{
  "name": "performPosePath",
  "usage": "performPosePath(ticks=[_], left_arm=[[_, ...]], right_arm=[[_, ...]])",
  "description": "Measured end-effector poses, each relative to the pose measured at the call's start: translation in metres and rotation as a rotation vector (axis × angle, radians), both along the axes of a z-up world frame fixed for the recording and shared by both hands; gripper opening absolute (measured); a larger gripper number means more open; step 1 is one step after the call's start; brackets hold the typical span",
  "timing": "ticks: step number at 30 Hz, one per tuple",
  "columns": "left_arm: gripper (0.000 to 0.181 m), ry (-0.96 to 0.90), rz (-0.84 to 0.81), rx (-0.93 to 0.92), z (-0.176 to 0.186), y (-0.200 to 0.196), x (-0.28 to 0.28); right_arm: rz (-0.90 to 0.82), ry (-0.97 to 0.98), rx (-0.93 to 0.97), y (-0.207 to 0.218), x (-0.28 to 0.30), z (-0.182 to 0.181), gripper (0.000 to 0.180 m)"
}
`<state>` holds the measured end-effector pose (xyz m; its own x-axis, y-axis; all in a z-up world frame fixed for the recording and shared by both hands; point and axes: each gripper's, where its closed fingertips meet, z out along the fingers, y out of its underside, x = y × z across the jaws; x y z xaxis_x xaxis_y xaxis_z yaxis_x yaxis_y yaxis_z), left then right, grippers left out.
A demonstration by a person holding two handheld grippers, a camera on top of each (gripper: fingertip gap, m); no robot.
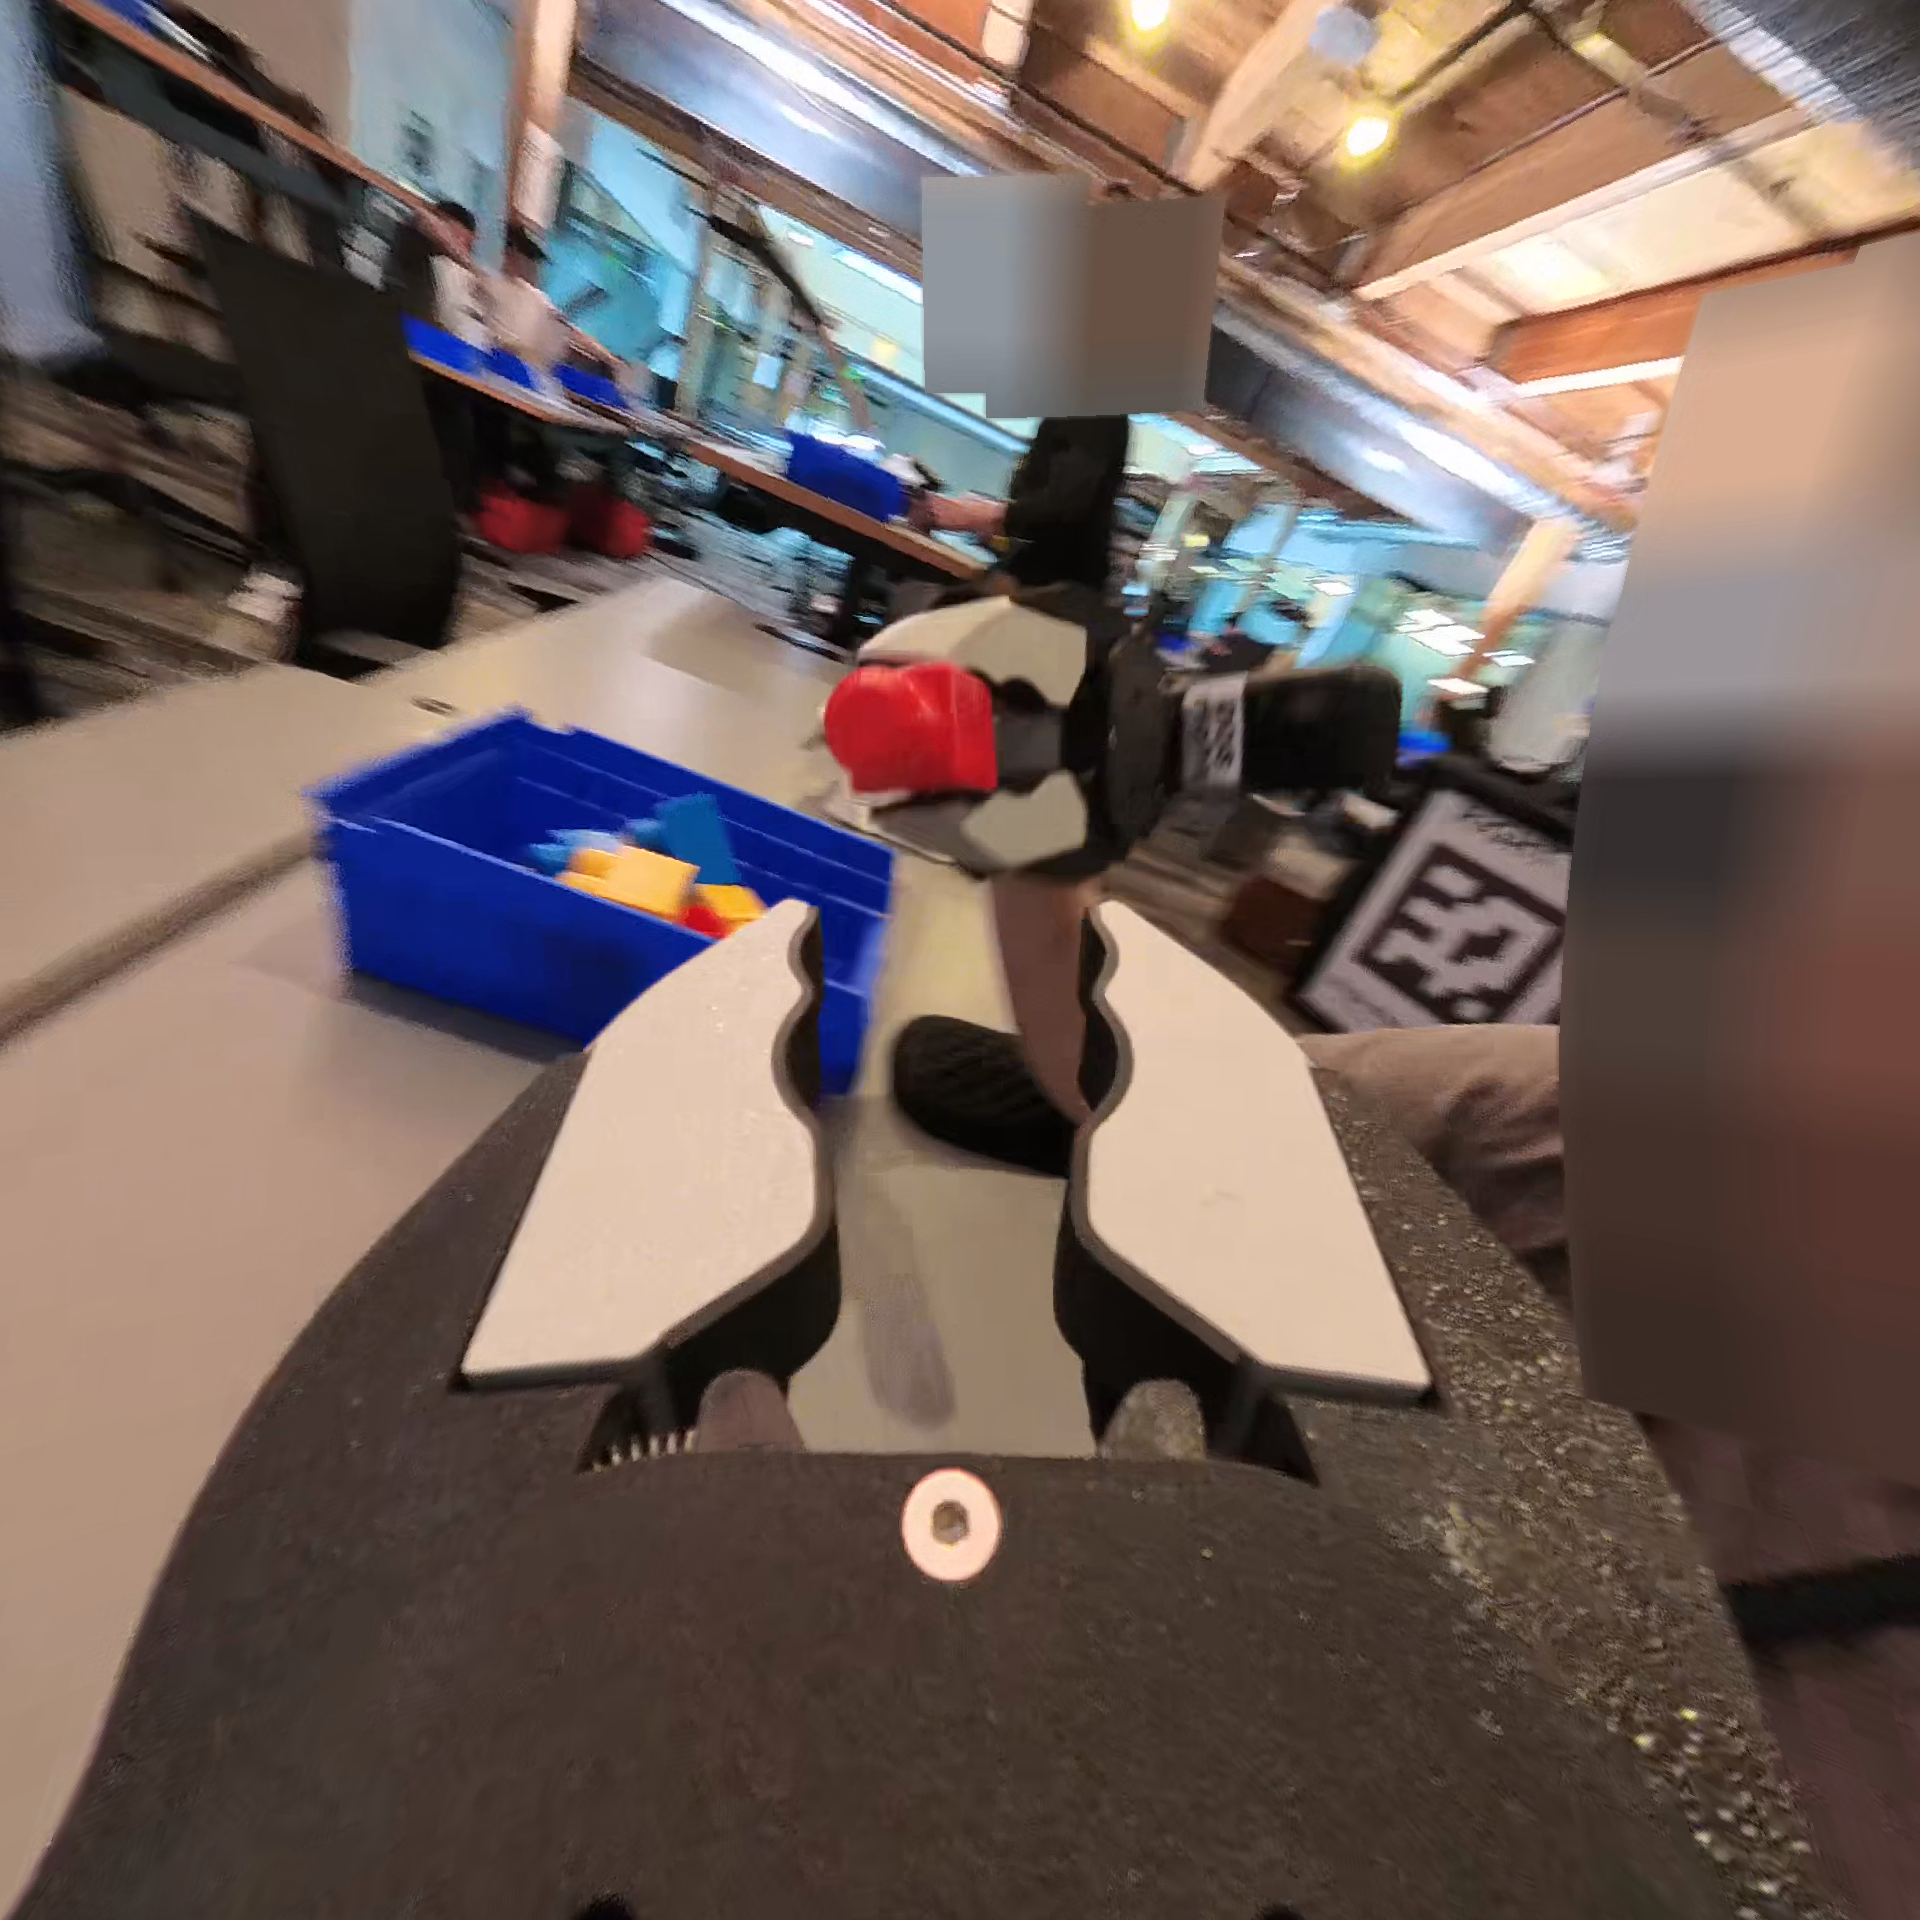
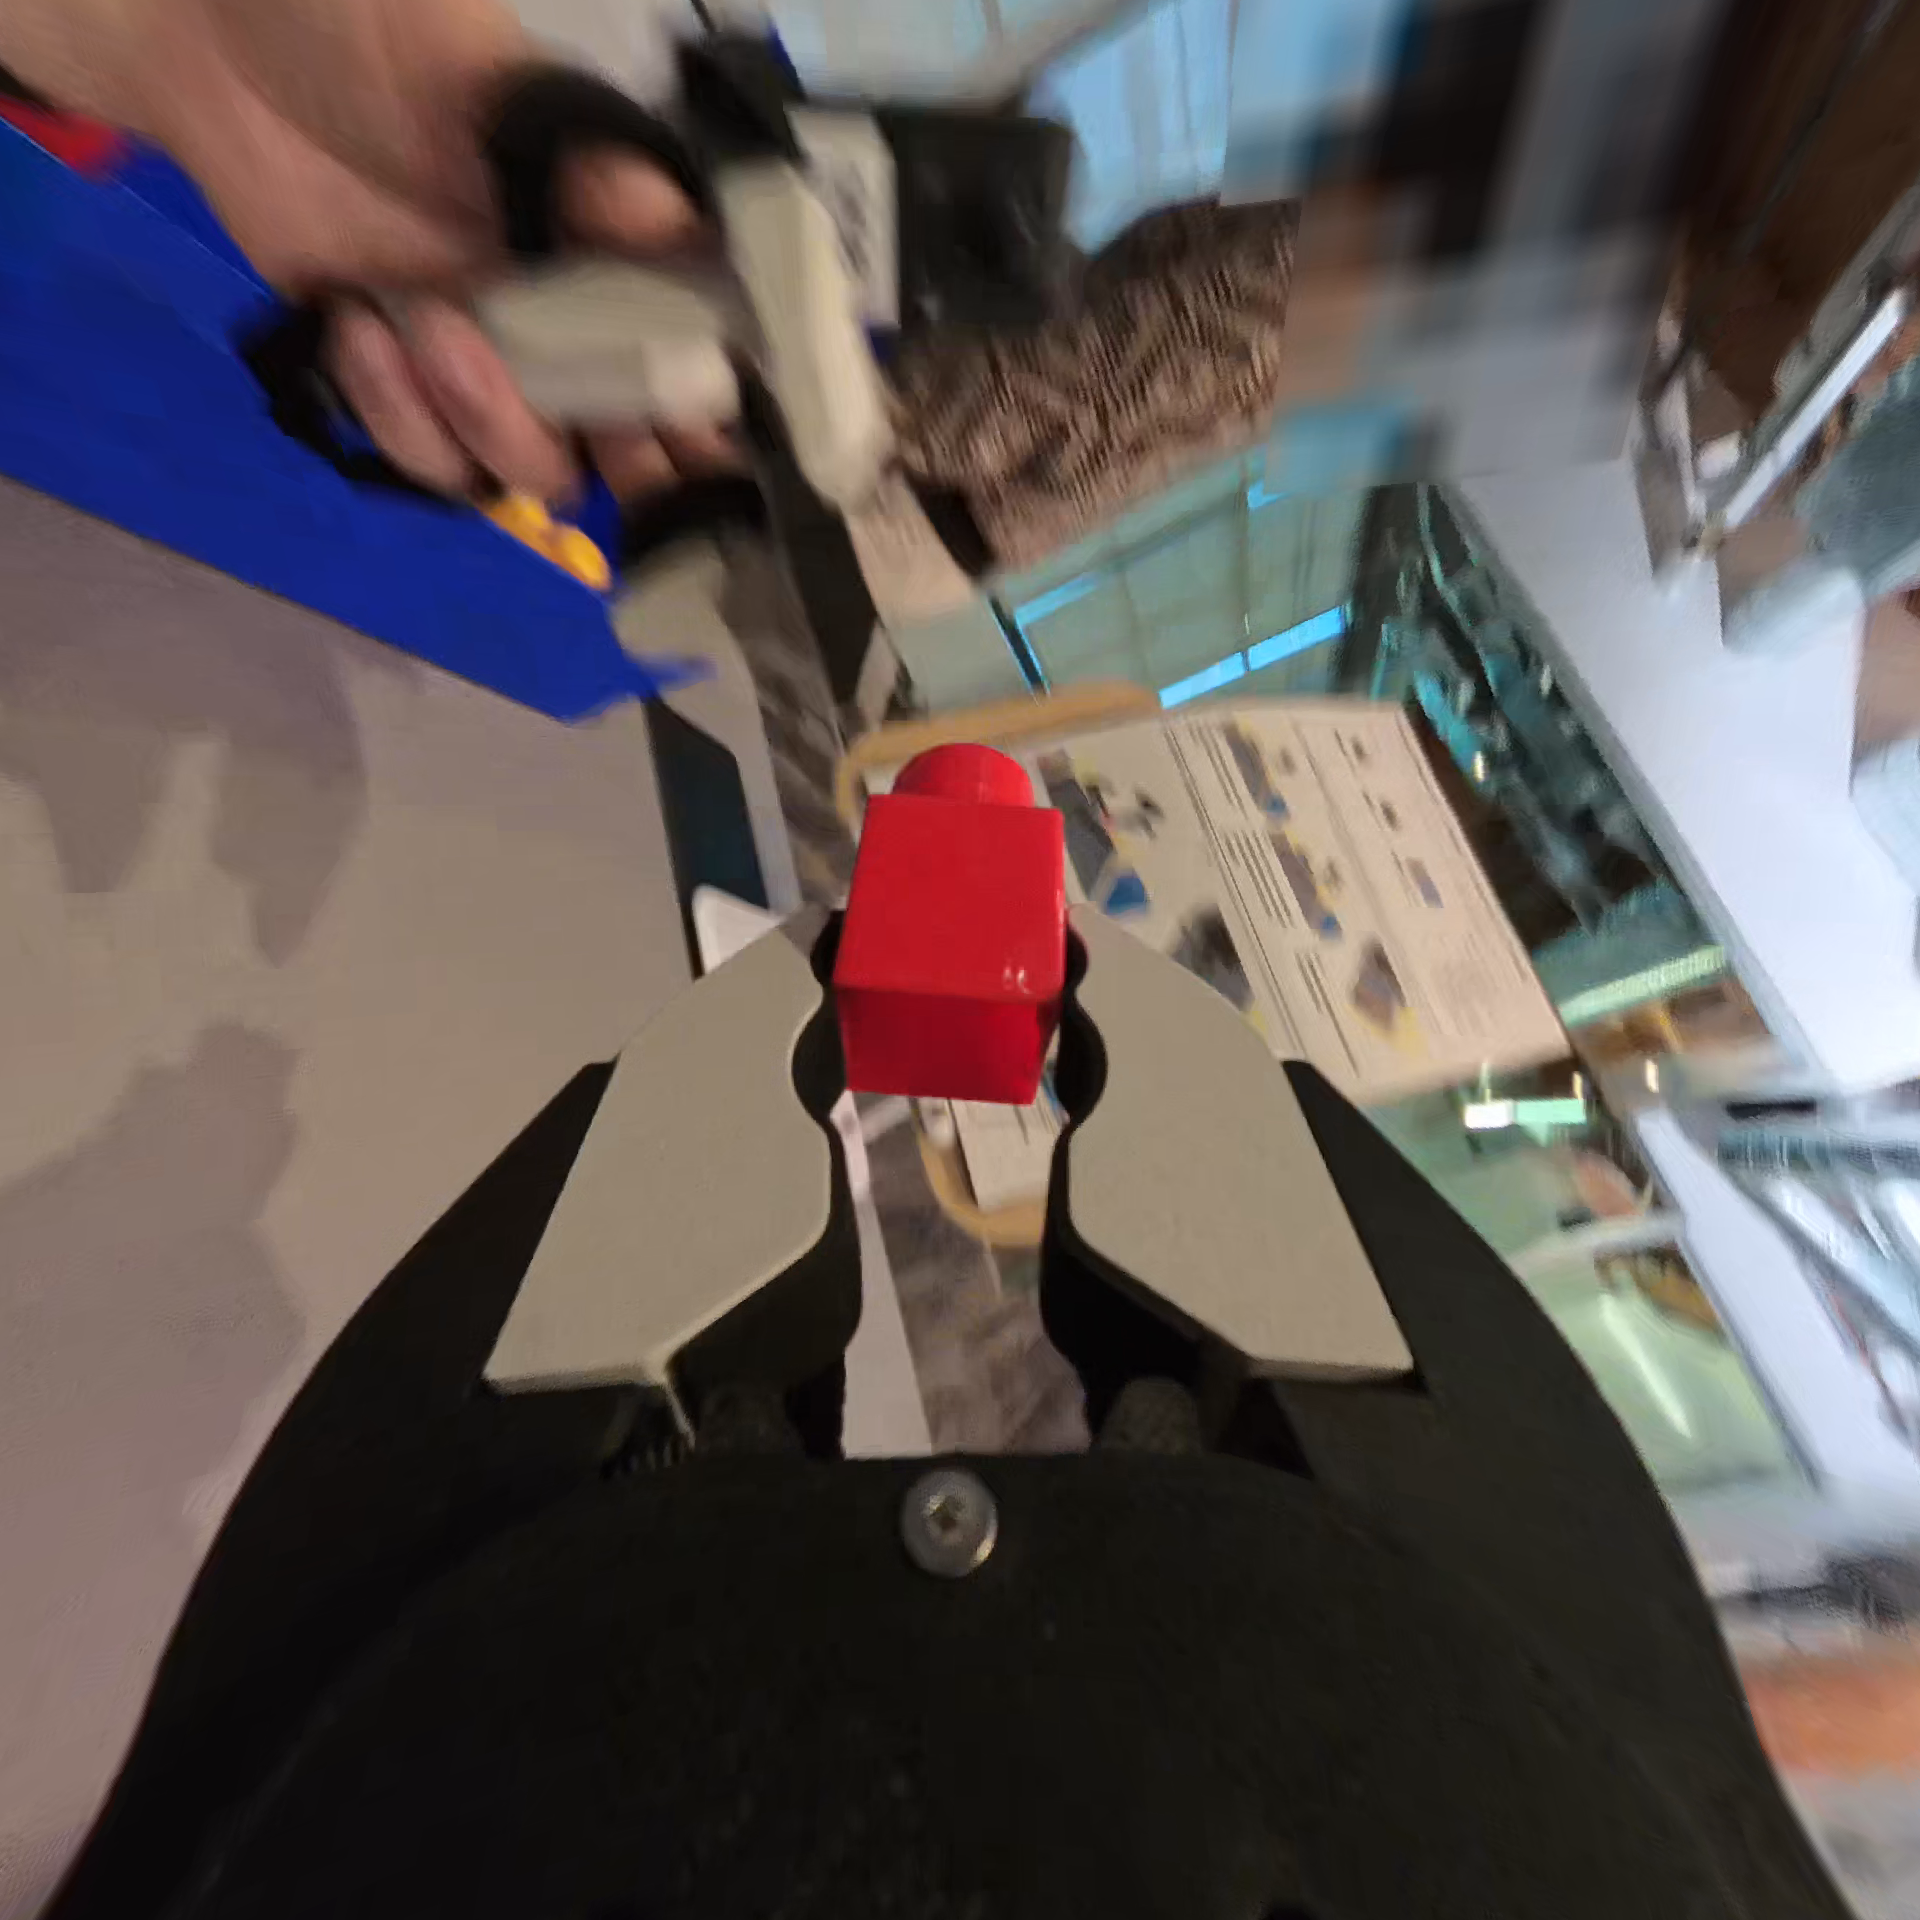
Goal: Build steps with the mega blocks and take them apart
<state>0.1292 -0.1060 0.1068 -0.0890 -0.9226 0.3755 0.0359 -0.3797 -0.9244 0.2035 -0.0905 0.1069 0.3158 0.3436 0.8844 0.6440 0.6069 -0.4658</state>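
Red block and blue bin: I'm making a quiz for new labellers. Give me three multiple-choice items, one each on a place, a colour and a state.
1. Where is the red block?
A. In the bin
B. Between the right gripper's fingers
C. On the table

2. What colour is the bin?
A. Green
B. White
C. Blue

3. How is the left gripper?
A. Open and empty
B. Shut on a yellow block
C. Shut on the bin's rim

Answers: 1 B, the right gripper clamps the block in the air. 2 C, its walls are blue in both views. 3 A, a gap shows between its fingers, with nothing in it.
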Motion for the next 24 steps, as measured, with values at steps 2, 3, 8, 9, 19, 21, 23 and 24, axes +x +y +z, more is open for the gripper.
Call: performPosePath(ticks=[2, 3, 8, 9, 19, 21, 23, 24], left_arm=[[0.046, 0.054, 0.138, 0.083, 0.006, 0.017, -0.024], [0.046, 0.107, 0.187, 0.113, 0.007, 0.022, -0.037], [0.046, 0.618, 0.479, 0.184, -0.032, 0.048, -0.127], [0.046, 0.734, 0.555, 0.182, -0.042, 0.052, -0.151], [0.052, 1.369, 0.753, -0.527, -0.151, 0.01, -0.298], [0.053, 1.452, 0.751, -0.64, -0.167, 0.005, -0.306], [0.058, 1.554, 0.738, -0.724, -0.182, -0.002, -0.314], [0.057, 1.61, 0.726, -0.761, -0.19, -0.007, -0.319]], right_arm=[[-0.122, 0.044, -0.231, 0.023, 0.057, -0.001, 0.038], [-0.18, 0.083, -0.363, 0.033, 0.086, -0.008, 0.038], [-0.654, 0.074, -0.718, 0.076, 0.23, -0.085, 0.038], [-0.726, 0.047, -0.792, 0.078, 0.249, -0.106, 0.039], [-0.826, 0.099, -0.94, 0.089, 0.269, -0.151, 0.066], [-0.809, 0.084, -0.919, 0.087, 0.265, -0.147, 0.067], [-0.816, 0.063, -0.906, 0.086, 0.265, -0.145, 0.067], [-0.82, 0.055, -0.902, 0.085, 0.265, -0.144, 0.067]])
